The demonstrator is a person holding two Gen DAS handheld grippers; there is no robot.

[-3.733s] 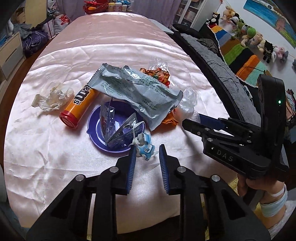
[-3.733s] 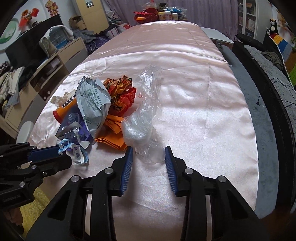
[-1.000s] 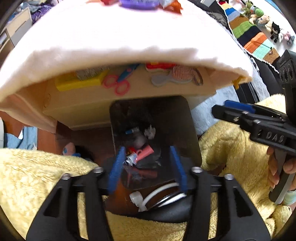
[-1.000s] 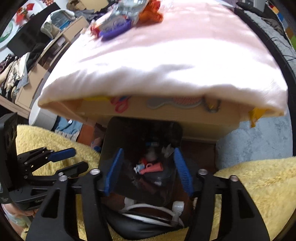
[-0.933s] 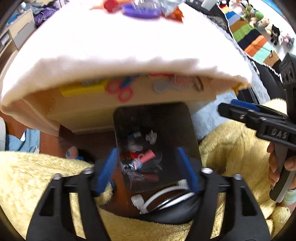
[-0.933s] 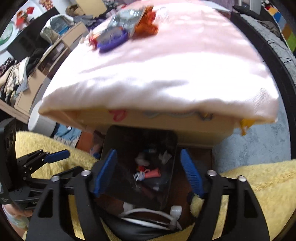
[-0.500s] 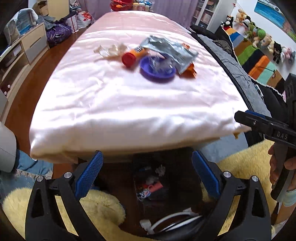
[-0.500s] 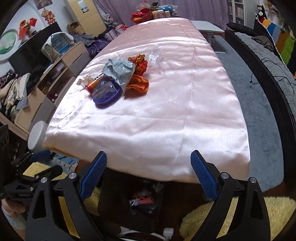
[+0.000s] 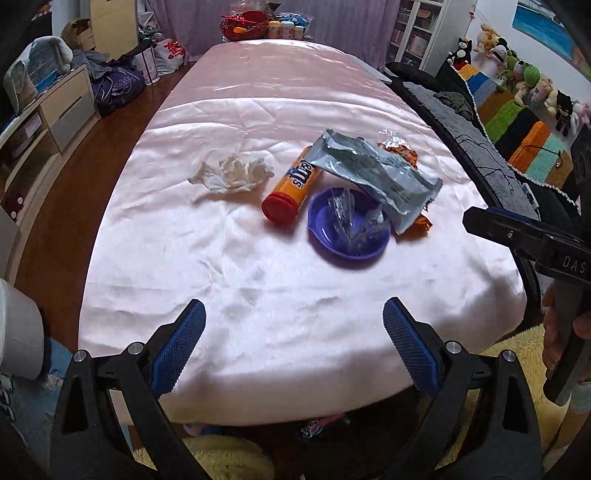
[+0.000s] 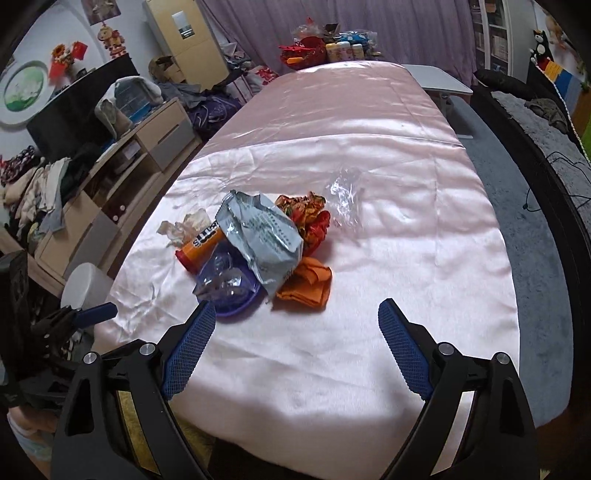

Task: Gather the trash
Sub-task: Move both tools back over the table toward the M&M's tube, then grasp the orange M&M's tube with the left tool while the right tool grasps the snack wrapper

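Observation:
Trash lies on the pink satin tablecloth (image 9: 258,280): a crumpled tissue (image 9: 234,172), an orange tube with a red cap (image 9: 295,188), a silver-grey wrapper (image 9: 376,177), a purple dish (image 9: 349,229) holding clear plastic, an orange wrapper (image 10: 306,284), a red-orange foil wrapper (image 10: 308,218) and a clear plastic bag (image 10: 345,199). My left gripper (image 9: 293,345) is open and empty above the table's near edge. My right gripper (image 10: 295,349) is open and empty too, near the edge, short of the pile.
A low cabinet (image 10: 147,140) with clutter stands to the left. A dark sofa edge (image 9: 480,147) with a striped blanket runs along the right. A yellow fluffy rug (image 9: 229,458) lies below the table edge. Bottles and a red bowl (image 9: 251,22) sit at the far end.
Both grippers rose from the black bin under the table to above the tabletop, and their jaws opened wide. The blue-white scrap and part of the clear plastic are gone from the table.

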